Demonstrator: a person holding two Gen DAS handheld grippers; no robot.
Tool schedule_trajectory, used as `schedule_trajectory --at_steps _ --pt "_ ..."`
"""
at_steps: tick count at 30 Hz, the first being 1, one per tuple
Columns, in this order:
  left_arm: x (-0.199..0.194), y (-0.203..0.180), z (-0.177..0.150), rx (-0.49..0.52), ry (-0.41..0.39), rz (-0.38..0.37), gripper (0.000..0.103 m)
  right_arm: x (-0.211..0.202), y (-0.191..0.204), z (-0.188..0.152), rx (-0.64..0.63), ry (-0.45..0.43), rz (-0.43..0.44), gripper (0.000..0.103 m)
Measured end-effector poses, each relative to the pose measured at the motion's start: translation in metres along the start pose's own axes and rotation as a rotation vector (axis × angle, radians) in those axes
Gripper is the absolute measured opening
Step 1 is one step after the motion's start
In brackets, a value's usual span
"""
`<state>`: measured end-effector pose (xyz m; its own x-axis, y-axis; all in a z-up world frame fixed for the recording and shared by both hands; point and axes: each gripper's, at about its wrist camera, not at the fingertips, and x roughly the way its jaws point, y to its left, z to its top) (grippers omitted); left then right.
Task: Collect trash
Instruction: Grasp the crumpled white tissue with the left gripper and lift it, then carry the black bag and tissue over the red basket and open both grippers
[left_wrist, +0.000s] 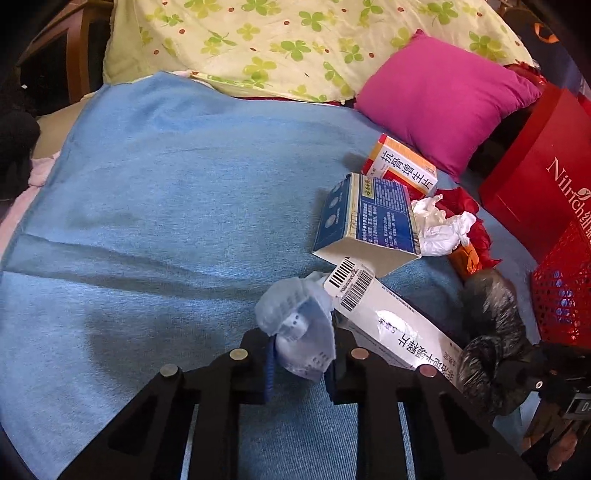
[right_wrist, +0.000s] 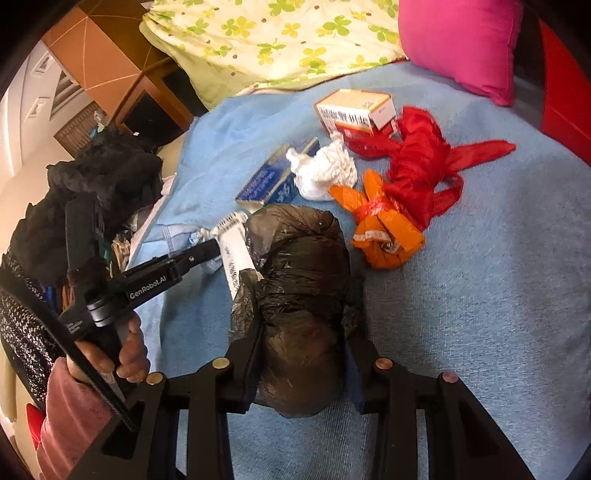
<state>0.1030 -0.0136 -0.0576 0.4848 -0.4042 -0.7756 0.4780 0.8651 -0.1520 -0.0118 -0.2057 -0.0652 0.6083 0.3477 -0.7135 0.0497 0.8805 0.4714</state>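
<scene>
A crumpled pale blue face mask (left_wrist: 295, 317) sits between the fingers of my left gripper (left_wrist: 301, 345), which is shut on it just above the blue bed sheet (left_wrist: 166, 192). A long white carton with barcodes (left_wrist: 388, 317) lies right beside the mask. My right gripper (right_wrist: 304, 347) is shut on a full black plastic bag (right_wrist: 303, 280). In the right wrist view the left gripper (right_wrist: 212, 251) reaches in from the left, held by a hand (right_wrist: 129, 354). Beyond lie a blue carton (left_wrist: 369, 218), an orange-and-white carton (left_wrist: 402, 166), a white tissue wad (right_wrist: 325, 170), a red bag (right_wrist: 421, 166) and an orange bag (right_wrist: 380, 232).
A magenta pillow (left_wrist: 443, 99) and a clover-print quilt (left_wrist: 295, 40) lie at the head of the bed. A red paper carrier bag (left_wrist: 543, 177) and a red mesh basket (left_wrist: 565, 284) stand at the right edge. Dark clothing (right_wrist: 103, 177) is piled off the bed's left side.
</scene>
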Motion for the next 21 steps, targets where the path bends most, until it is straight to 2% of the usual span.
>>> schedule_trajectory --at_steps 3,9,14,21 --pt "-0.013 -0.001 0.001 -0.002 -0.022 0.033 0.022 -0.012 0.001 0.000 -0.014 -0.025 0.009 0.039" --pt "-0.057 -0.007 0.005 -0.010 -0.130 0.096 0.022 -0.044 0.007 -0.001 -0.047 -0.097 0.031 0.039" --pt "-0.093 -0.021 0.007 -0.018 -0.237 0.072 0.022 -0.080 0.015 -0.005 -0.078 -0.184 0.038 0.039" --pt "-0.128 -0.080 -0.007 0.072 -0.321 0.056 0.022 -0.144 0.019 -0.016 -0.132 -0.347 0.048 0.039"
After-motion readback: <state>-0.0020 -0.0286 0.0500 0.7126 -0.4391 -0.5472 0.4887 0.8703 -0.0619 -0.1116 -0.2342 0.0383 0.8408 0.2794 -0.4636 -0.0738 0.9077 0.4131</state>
